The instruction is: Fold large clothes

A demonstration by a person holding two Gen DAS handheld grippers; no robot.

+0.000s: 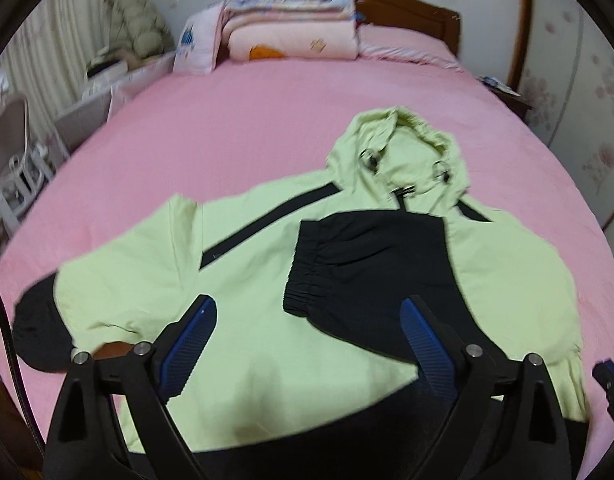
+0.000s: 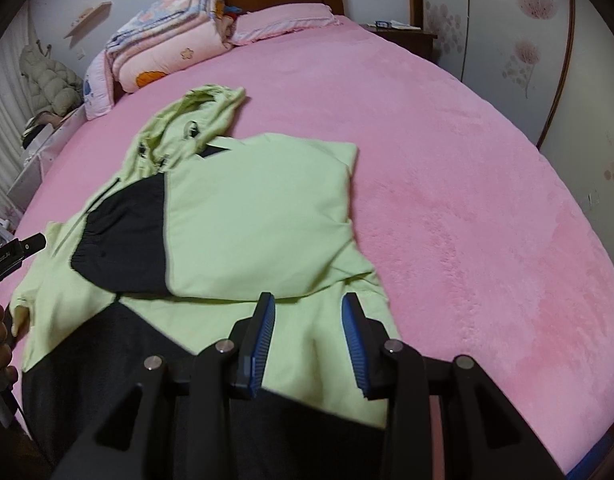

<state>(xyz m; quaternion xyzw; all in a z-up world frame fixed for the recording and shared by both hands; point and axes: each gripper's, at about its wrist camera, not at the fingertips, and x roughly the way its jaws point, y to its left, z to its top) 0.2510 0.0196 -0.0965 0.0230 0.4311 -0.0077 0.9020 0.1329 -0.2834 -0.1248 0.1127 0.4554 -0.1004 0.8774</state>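
My left gripper (image 1: 309, 316) hangs over the hooded jacket (image 1: 267, 264), its jaws spread wide with nothing between the blue pads (image 1: 195, 332). My right gripper (image 2: 309, 312) has its jaws partly apart, clear of the cloth and holding nothing. The jacket, lime green with black panels, lies flat on the pink bed (image 1: 227, 128), hood (image 1: 403, 148) toward the headboard (image 1: 411, 4). One sleeve is folded across the chest, its black elastic cuff (image 1: 307, 284) lying on the front; the other sleeve (image 1: 107, 280) is spread out to the side. White lettering on the left gripper's body in the right wrist view is too blurred to read. Folded quilts (image 1: 295, 20) are stacked by the headboard.
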